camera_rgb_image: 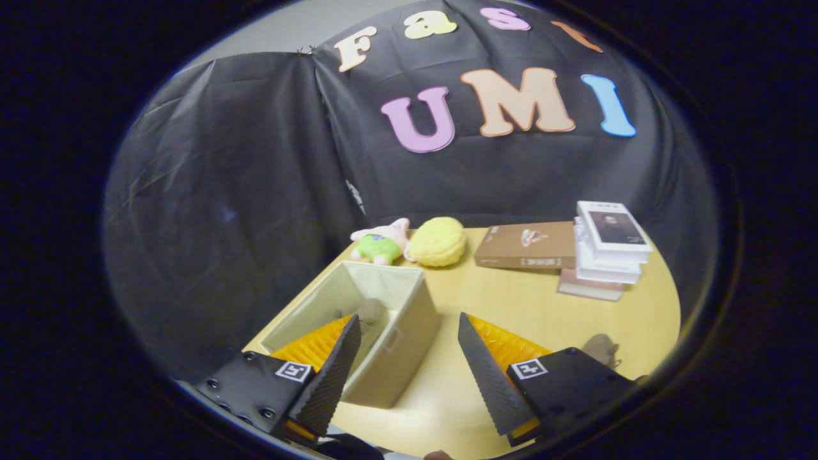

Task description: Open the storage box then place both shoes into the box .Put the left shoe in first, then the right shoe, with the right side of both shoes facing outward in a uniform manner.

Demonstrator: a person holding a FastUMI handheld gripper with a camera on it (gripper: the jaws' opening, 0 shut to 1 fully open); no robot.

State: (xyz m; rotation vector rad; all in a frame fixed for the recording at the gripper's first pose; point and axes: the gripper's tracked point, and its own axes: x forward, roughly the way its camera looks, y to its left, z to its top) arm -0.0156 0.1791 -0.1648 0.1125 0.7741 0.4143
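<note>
We see a light wooden table [511, 300] carrying everything. We take the open beige fabric storage box [390, 345] as our landmark; it stands near the table's left edge, lid off. Beyond the box, at the far edge, lie a pink and green plush toy [382, 245] and, just beside it on the right, a yellow plush [438, 241]. Farther right of the box lies a brown book [527, 245], touching a stack of books [607, 249]. On the near right of the box, a brown shoe [601, 349] rests on the tabletop, partly hidden.
</note>
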